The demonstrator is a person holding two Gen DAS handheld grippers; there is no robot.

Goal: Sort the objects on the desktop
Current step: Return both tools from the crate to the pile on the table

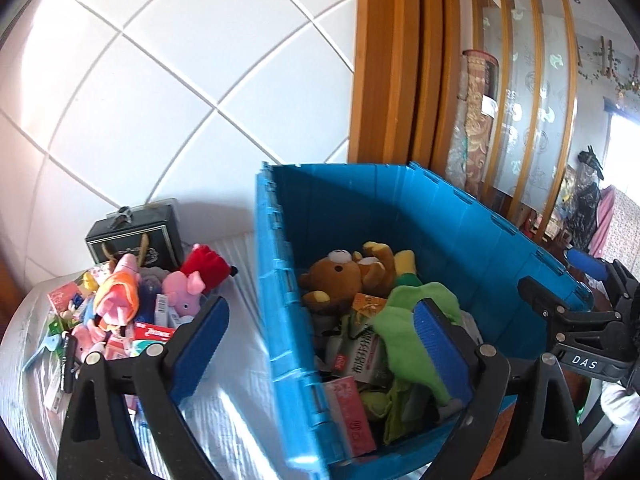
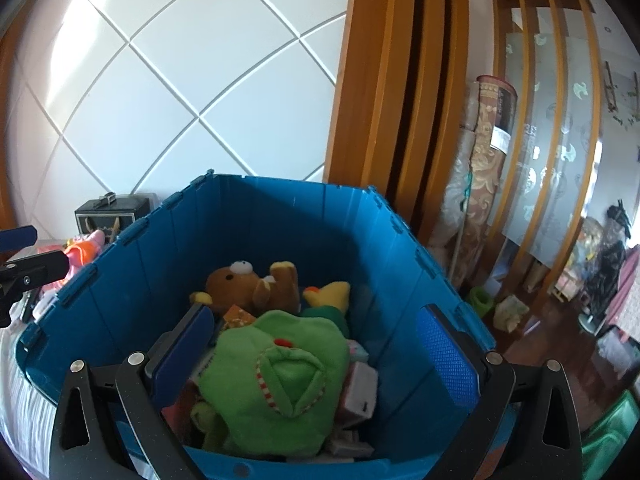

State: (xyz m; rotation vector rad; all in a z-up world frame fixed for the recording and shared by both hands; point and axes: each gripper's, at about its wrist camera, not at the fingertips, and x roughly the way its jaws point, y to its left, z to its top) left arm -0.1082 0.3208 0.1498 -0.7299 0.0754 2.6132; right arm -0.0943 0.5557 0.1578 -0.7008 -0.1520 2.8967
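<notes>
White letters "DAS" on black body of right claw point(image 1: 560, 300), seen in left wrist view. Chinese characters on pale packet point(image 1: 362, 354) inside blue crate point(image 1: 460, 216), too blurred to read.

One blue crate point(image 1: 460, 216), one brown bear point(image 1: 340, 276)

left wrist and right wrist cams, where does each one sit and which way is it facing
Left wrist: on the left gripper, open, looking down past the blue crate wall at the toy pile; the right gripper shows at right.
Right wrist: on the right gripper, open, above the blue crate, facing the green plush; the left gripper shows at left.
Shared: crate, brown teddy bear, tiled wall.
</notes>
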